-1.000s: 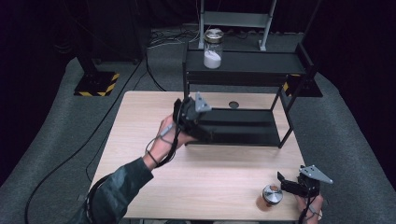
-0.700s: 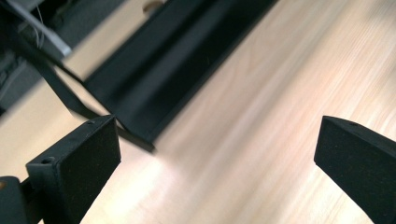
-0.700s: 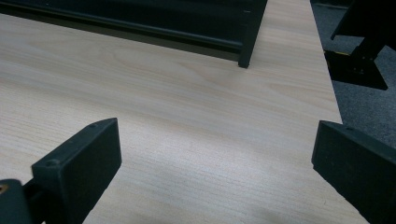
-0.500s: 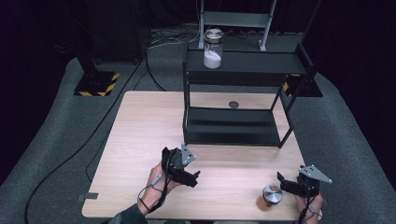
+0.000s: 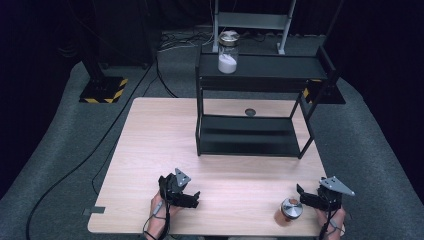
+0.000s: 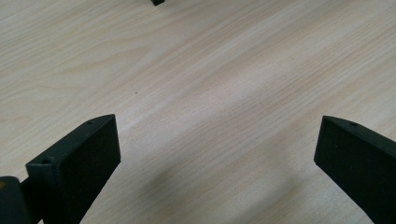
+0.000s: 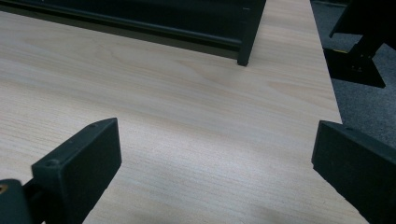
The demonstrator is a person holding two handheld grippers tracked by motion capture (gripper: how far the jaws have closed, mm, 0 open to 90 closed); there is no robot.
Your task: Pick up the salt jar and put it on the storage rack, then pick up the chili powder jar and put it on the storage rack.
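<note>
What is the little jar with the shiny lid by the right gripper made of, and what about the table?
The small jar with the shiny round lid seems to have a brushed metal lid, silvery and reflective; its brownish body is too small to tell. The pale table top looks like wood or wood-look laminate with a matt finish: fine grain lines run across it.

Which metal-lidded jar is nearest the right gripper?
The small brown metal-lidded jar on the wooden table, just left of the right gripper; the glass jar of white powder stands on the black shelf.
</note>
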